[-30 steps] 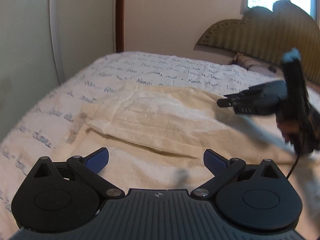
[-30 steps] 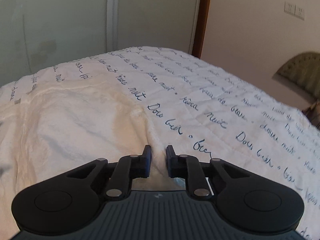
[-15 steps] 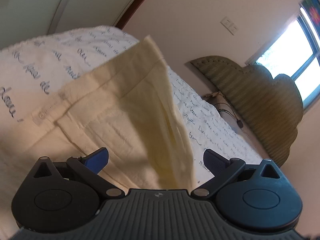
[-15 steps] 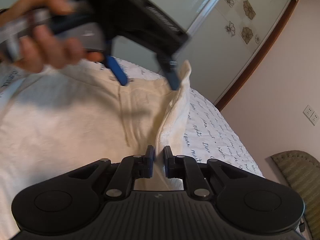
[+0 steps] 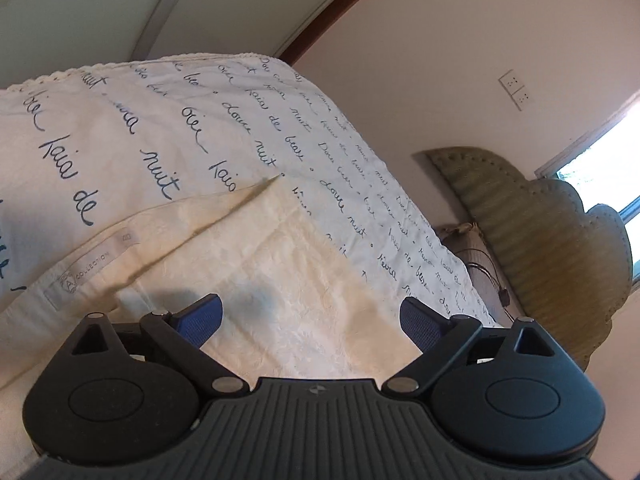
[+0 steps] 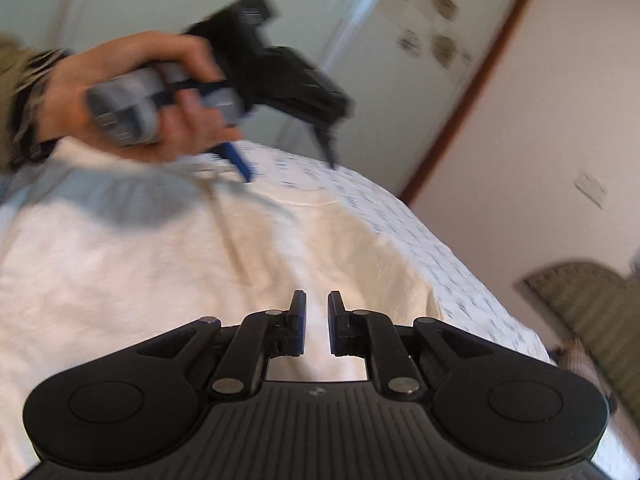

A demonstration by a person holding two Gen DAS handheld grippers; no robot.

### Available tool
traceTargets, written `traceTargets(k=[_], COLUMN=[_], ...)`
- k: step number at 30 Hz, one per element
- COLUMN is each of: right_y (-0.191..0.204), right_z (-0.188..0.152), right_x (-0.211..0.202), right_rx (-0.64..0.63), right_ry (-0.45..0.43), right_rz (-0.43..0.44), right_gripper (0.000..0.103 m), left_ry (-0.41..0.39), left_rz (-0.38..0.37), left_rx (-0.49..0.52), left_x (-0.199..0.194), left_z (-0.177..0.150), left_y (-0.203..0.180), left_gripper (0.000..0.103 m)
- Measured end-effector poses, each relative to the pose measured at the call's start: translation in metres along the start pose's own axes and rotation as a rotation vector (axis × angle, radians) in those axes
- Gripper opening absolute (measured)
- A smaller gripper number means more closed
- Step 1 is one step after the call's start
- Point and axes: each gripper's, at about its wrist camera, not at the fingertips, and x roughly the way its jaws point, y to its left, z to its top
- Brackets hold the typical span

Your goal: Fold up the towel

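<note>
Now: towel (image 5: 280, 264) flat on the bedspread (image 5: 168, 120), both your grippers above it.
Your left gripper (image 5: 310, 320) has jaws spread wide and closing slightly, nothing between them; the towel's labelled hem lies just ahead of the left pad. Your right gripper (image 6: 317, 326) is nearly clenched, a thin gap between the pads; whether it pinches towel cloth, cannot tell. Your left hand (image 6: 156, 96) hovers over the towel's far side.
</note>
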Motion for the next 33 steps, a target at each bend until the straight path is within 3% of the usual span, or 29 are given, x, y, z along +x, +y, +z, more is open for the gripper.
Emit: traceTargets(k=[1, 3, 4, 5, 10, 12, 14, 15, 16, 18, 19, 24, 28, 30, 33], right_y=[-0.015, -0.046, -0.058, -0.071, -0.127, -0.138, -0.141, -0.139, -0.135, -0.123, -0.115, -0.038, 0.039, 0.063, 0.074], right_z=[0.003, 0.008, 0.009, 0.012, 0.013, 0.006, -0.004, -0.010, -0.014, -0.012, -0.006, 0.033, 0.046, 0.043, 0.036], right_x=[0.006, 0.028, 0.040, 0.055, 0.143, 0.172, 0.194, 0.205, 0.210, 0.201, 0.192, 0.115, 0.061, 0.046, 0.033], right_rx=[0.054, 0.162, 0.207, 0.244, 0.467, 0.533, 0.583, 0.607, 0.609, 0.533, 0.483, 0.056, -0.258, -0.336, -0.327], right_ry=[0.007, 0.033, 0.045, 0.053, 0.149, 0.190, 0.250, 0.286, 0.304, 0.265, 0.237, 0.055, -0.027, -0.038, -0.048], right_rz=[0.009, 0.021, 0.017, 0.017, 0.150, 0.186, 0.240, 0.279, 0.297, 0.308, 0.299, 0.207, 0.180, 0.178, 0.185], right_gripper=[0.018, 0.047, 0.084, 0.102, 0.099, 0.093, 0.066, 0.058, 0.039, 0.022, 0.008, 0.007, 0.007, 0.007, 0.007], left_ry=[-0.007, -0.006, 0.007, 0.027, 0.078, 0.074, 0.071, 0.072, 0.076, 0.083, 0.088, 0.108, 0.020, 0.002, 0.008], left_rz=[0.012, 0.033, 0.041, 0.041, 0.034, 0.029, 0.021, 0.018, 0.018, 0.013, 0.003, -0.090, -0.162, -0.142, -0.095], left_rx=[0.013, 0.037, 0.049, 0.062, 0.149, 0.165, 0.161, 0.159, 0.151, 0.133, 0.120, 0.032, -0.007, 0.006, -0.031], left_x=[-0.001, -0.002, 0.000, 0.001, 0.003, 0.001, 0.001, 0.002, 0.004, 0.007, 0.009, 0.011, -0.008, -0.013, -0.010], left_z=[-0.002, -0.010, -0.013, -0.016, -0.016, -0.012, -0.008, -0.006, -0.003, -0.001, 0.001, 0.001, -0.004, -0.005, -0.007], left_y=[0.000, 0.000, 0.001, 0.001, -0.001, -0.002, -0.003, -0.002, -0.001, 0.002, 0.003, 0.007, 0.005, 0.001, 0.005], left_gripper=[0.097, 0.097, 0.097, 0.097, 0.097, 0.097, 0.097, 0.098, 0.098, 0.098, 0.098, 0.098, 0.101, 0.102, 0.094])
